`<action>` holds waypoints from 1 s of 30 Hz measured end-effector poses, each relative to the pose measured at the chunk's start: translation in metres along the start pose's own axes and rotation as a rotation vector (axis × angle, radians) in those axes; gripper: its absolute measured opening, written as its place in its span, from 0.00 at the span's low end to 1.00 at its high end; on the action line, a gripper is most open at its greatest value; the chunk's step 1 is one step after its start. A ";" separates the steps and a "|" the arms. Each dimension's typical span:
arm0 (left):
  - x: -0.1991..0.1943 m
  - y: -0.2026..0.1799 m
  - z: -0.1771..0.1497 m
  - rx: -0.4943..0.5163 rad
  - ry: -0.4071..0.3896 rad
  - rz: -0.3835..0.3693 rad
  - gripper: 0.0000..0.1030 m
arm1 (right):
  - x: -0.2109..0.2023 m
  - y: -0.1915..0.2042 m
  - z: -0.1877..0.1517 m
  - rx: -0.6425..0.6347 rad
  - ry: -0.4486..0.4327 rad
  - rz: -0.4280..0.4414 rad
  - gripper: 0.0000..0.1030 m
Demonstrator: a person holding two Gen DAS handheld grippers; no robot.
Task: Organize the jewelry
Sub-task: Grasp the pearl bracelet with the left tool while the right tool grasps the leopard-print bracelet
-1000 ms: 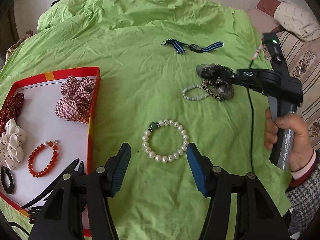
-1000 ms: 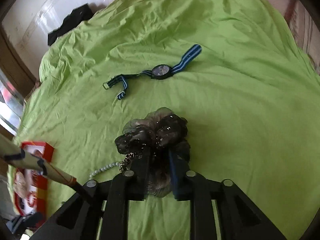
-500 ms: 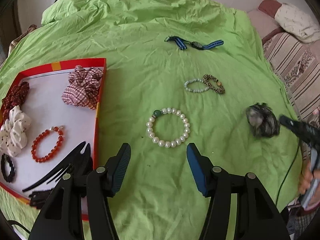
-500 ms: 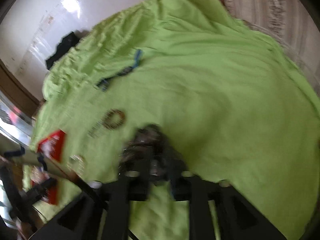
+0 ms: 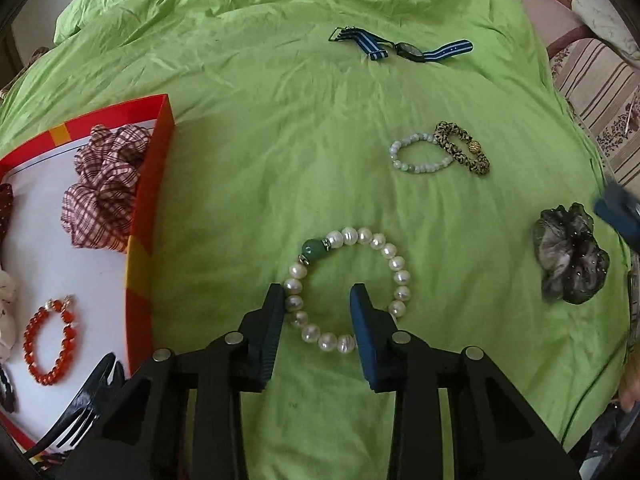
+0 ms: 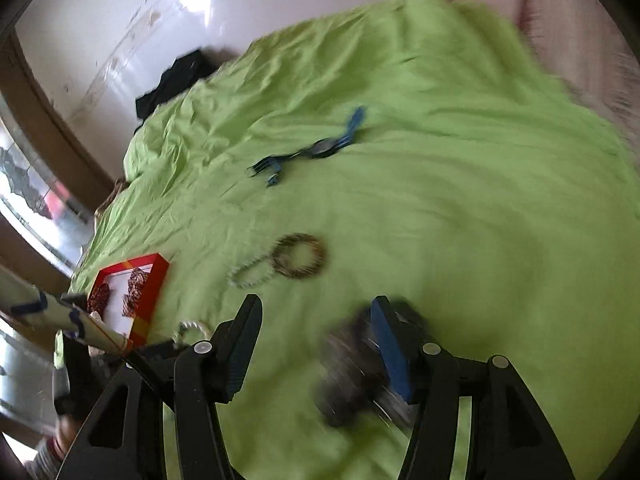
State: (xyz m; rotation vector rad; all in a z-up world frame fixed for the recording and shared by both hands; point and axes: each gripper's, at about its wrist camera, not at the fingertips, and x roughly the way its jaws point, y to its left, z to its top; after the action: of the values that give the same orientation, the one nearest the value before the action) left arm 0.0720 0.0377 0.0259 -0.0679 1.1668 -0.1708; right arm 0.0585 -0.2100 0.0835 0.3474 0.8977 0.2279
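Two grippers work beside the red box (image 5: 150, 184): our left gripper (image 5: 318, 312) is closing around the pearl bracelet (image 5: 348, 290), needing a firm pinch, while our right gripper (image 6: 316, 344) opens, dark scrunchie (image 5: 572, 258) released.

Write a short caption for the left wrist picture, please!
Left gripper closing around a white pearl bracelet with one green bead on a green sheet.

The left wrist view looks steeply down, close over the green bedspread (image 5: 280, 160), red box (image 5: 150, 184) at its left edge. The right wrist view, blurred, faces across the bed toward the wall. Both views share the watch (image 5: 408, 49) (image 6: 320, 148) and box.
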 end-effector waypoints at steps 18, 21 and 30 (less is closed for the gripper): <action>-0.015 0.002 0.004 -0.046 -0.073 -0.082 0.09 | 0.092 0.007 0.028 -0.004 0.094 -0.093 0.13; -0.041 -0.004 0.002 -0.047 -0.101 -0.128 0.09 | 0.064 0.011 0.026 0.004 0.055 -0.077 0.13; -0.131 -0.002 -0.016 -0.061 -0.180 -0.244 0.09 | -0.013 0.041 -0.002 -0.050 -0.005 -0.060 0.13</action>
State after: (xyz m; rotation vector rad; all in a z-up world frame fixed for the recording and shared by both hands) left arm 0.0072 0.0587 0.1385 -0.2751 0.9820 -0.3376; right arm 0.0472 -0.1760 0.1073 0.2742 0.8947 0.1935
